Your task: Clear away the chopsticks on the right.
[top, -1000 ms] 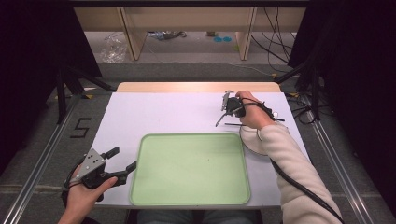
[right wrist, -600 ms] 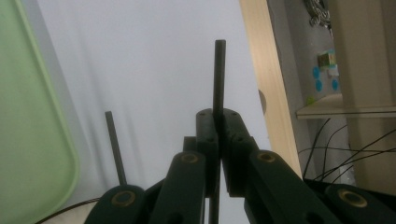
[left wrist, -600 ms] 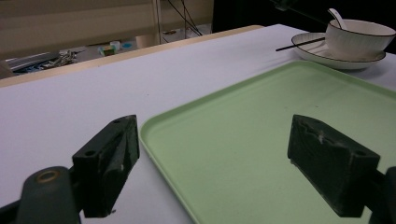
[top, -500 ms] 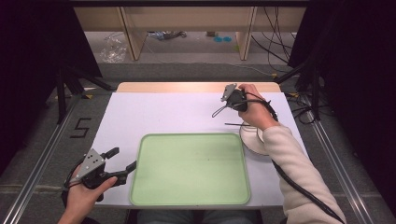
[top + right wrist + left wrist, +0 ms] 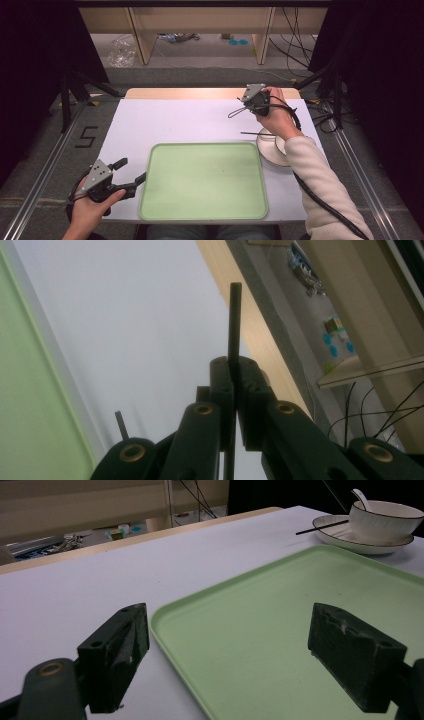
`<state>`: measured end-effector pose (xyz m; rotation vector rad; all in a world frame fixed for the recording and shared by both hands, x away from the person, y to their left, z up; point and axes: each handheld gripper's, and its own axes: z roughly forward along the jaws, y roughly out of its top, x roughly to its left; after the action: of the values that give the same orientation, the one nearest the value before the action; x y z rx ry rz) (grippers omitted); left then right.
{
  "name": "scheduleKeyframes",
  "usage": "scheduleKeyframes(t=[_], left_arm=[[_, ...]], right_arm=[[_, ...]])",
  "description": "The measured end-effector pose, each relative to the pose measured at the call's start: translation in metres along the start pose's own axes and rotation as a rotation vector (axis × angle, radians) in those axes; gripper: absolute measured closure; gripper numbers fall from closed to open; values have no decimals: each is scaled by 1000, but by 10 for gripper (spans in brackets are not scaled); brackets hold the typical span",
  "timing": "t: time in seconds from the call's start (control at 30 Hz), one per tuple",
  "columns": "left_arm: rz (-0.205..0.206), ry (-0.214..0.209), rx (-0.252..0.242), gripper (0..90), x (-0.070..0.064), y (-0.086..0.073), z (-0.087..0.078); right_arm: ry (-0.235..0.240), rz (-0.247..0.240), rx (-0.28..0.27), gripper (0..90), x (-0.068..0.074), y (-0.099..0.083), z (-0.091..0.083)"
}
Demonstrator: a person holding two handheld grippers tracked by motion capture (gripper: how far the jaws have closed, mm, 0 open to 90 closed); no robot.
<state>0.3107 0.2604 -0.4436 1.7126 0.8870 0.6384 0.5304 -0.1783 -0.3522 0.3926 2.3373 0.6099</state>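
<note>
A pale green tray [image 5: 200,185] lies at the table's near middle. My left gripper [image 5: 132,170] rests at its left edge, open and empty; in the left gripper view the jaws [image 5: 227,645] straddle the tray's rim [image 5: 165,630]. Near the far right of the table, my right gripper [image 5: 248,106] is held up, shut on a thin black chopstick [image 5: 234,315] that sticks out past the jaws [image 5: 234,365]. A second chopstick [image 5: 255,133] lies across a white plate [image 5: 270,150]. On the plate [image 5: 350,542] stands a white bowl [image 5: 385,522] with a spoon [image 5: 361,497].
The right forearm in a cream sleeve [image 5: 320,185] covers most of the plate and bowl from above. A wooden strip [image 5: 210,93] runs along the table's far edge, with floor, shelf legs and cables beyond it. Metal rails [image 5: 45,175] flank the table.
The right gripper has moved away from the plate toward the far edge, carrying the chopstick. The left gripper has stayed put.
</note>
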Motion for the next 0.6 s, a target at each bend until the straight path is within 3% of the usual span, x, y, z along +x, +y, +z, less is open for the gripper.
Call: scheduleKeyframes(t=[0.17, 0.27, 0.6], left_arm=[[1, 1, 1, 167, 0, 0, 0], [-1, 1, 0, 167, 0, 0, 0], [0, 1, 2, 168, 0, 0, 0]], right_arm=[[-7, 56, -51, 880, -1, 6, -11], [-11, 105, -123, 880, -4, 7, -16], [-33, 309, -260, 880, -7, 5, -29]])
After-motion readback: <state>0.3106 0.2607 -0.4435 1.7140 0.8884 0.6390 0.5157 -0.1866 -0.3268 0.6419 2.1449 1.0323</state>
